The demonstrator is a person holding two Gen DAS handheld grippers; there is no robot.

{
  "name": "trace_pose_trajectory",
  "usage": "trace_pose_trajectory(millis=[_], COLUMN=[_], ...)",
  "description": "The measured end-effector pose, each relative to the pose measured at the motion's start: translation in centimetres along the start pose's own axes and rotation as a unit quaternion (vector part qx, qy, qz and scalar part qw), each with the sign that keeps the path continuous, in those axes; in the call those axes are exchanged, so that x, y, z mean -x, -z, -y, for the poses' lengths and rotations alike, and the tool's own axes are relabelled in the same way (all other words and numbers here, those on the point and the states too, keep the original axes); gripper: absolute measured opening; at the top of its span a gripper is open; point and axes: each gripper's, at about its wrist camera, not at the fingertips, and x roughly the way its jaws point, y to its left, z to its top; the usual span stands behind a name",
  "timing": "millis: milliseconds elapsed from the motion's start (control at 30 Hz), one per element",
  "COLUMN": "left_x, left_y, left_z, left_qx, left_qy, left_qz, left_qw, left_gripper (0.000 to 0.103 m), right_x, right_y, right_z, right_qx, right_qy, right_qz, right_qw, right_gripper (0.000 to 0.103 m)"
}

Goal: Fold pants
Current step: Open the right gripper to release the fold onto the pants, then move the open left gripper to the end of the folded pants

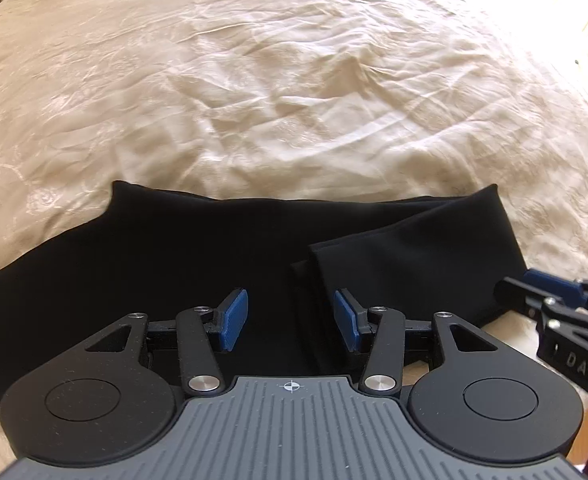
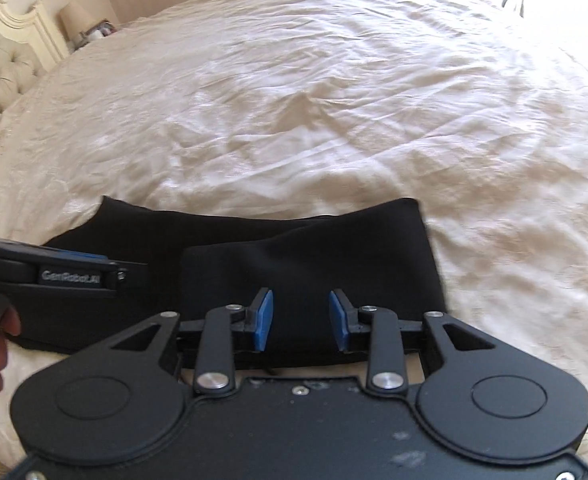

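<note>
On wrinkled cream bedspread (image 1: 294,80): smooth black pants (image 1: 174,260), folded flat.

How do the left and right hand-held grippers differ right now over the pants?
The left hand-held gripper hangs over the single-layer stretch of the black pants; the right hand-held gripper hangs over the folded-over layer at the pants' right end. The left's jaws stand a little wider apart than the right's. Both are open with blue pads, gripping nothing, above the cream bedspread.
</note>
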Motion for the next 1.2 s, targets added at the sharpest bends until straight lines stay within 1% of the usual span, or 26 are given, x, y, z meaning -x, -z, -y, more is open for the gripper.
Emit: trace_pose_trajectory(millis=[67, 133, 167, 200, 233, 267, 300, 333, 433, 567, 667, 833, 900, 967, 1033, 1133, 1200], left_x=[-1.0, -2.2, -2.8, -3.2, -3.7, -4.2, -4.5, -4.8, -5.3, -5.6, -5.2, -2.3, -1.0, 0.2, 0.9, 2.0, 2.6], left_y=[0.1, 0.4, 0.5, 0.7, 0.8, 1.0, 1.0, 1.1, 1.0, 1.0, 1.2, 2.4, 3.2, 4.4, 5.6, 7.3, 8.4], left_z=[1.5, 2.6, 2.9, 3.1, 3.3, 3.3, 3.4, 3.3, 3.5, 4.2, 4.2, 3.0, 2.1, 0.8, -0.7, -3.4, -5.4], left_qx=[-0.013, -0.022, -0.023, -0.023, -0.022, -0.019, -0.016, -0.013, -0.006, -0.010, -0.003, 0.026, 0.036, 0.047, 0.066, 0.110, 0.139], left_qy=[-0.009, -0.025, -0.033, -0.038, -0.044, -0.050, -0.056, -0.059, -0.069, -0.087, -0.090, -0.084, -0.096, -0.118, -0.132, -0.146, -0.151], left_qz=[-0.011, -0.025, -0.035, -0.043, -0.052, -0.059, -0.065, -0.069, -0.078, -0.081, -0.077, -0.060, -0.057, -0.057, -0.063, -0.073, -0.072], left_qw=[0.9998, 0.9991, 0.9986, 0.9981, 0.9975, 0.9968, 0.9962, 0.9958, 0.9945, 0.9928, 0.9929, 0.9943, 0.9931, 0.9903, 0.9871, 0.9805, 0.9761], left_gripper=[0.047, 0.047, 0.047, 0.047, 0.047, 0.047, 0.047, 0.047, 0.048, 0.049, 0.049, 0.049, 0.048, 0.048, 0.048, 0.048, 0.048], right_x=[-0.5, -1.2, -1.5, -1.7, -1.8, -1.9, -2.2, -2.6, -4.3, -6.8, -8.3, -8.6, -8.5, -8.3, -8.1, -6.9, -6.0], right_y=[-0.4, -0.9, -1.1, -1.2, -1.4, -1.6, -1.9, -2.2, -2.8, -2.7, -2.3, -2.3, -2.3, -2.4, -2.5, -2.6, -2.6], right_z=[1.5, 2.6, 3.3, 3.9, 4.7, 5.3, 5.8, 6.1, 7.0, 7.7, 8.2, 8.4, 8.4, 8.6, 8.7, 8.5, 8.1], right_qx=[-0.002, -0.004, -0.005, -0.008, -0.014, -0.020, -0.026, -0.028, -0.041, -0.052, -0.057, -0.039, -0.035, -0.037, -0.043, -0.044, -0.041], right_qy=[0.063, 0.111, 0.111, 0.097, 0.077, 0.055, 0.037, 0.023, 0.001, 0.002, 0.000, -0.008, -0.012, -0.016, -0.020, -0.017, -0.016], right_qz=[-0.005, -0.011, -0.007, -0.003, 0.002, 0.006, 0.003, -0.007, -0.033, -0.069, -0.090, -0.092, -0.092, -0.092, -0.092, -0.082, -0.071], right_qw=[0.998, 0.994, 0.994, 0.995, 0.997, 0.998, 0.999, 0.999, 0.999, 0.996, 0.994, 0.995, 0.995, 0.995, 0.995, 0.996, 0.997], right_gripper=[0.034, 0.034, 0.034, 0.030, 0.025, 0.025, 0.019, 0.001, 0.002, 0.001, 0.001, 0.000, 0.001, 0.002, 0.006, 0.014, 0.014])
